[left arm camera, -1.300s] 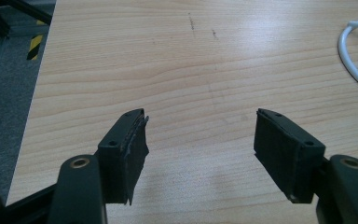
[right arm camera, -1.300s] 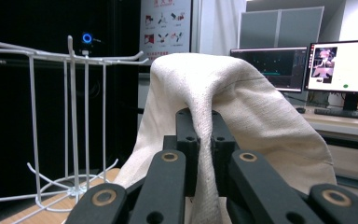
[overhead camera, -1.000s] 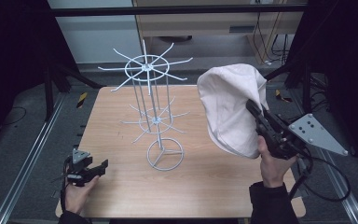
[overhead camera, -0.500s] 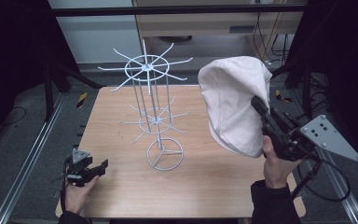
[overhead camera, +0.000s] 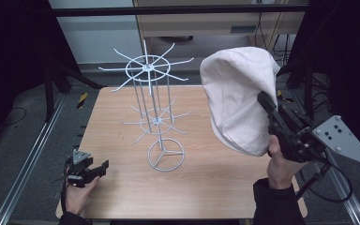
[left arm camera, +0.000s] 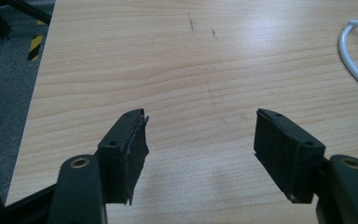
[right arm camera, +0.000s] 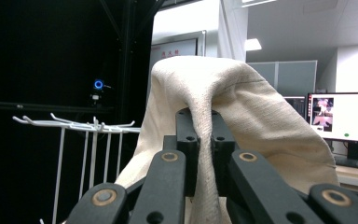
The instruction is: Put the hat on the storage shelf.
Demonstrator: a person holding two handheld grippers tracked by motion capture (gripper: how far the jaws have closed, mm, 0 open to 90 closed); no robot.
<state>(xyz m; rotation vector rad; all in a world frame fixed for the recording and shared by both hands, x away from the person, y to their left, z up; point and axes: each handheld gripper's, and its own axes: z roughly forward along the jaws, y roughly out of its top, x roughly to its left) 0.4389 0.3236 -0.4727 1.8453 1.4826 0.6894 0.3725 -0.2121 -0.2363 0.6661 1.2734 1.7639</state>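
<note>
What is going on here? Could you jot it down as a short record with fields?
Setting: wooden table with a white wire rack standing on it
Held item: cream cloth hat, raised above the table to the right of the rack
Right gripper: jaws shut on a fold of the hat
Left gripper: jaws open, nothing between them, low over the table's near left corner
Rack hooks: all bare
</note>
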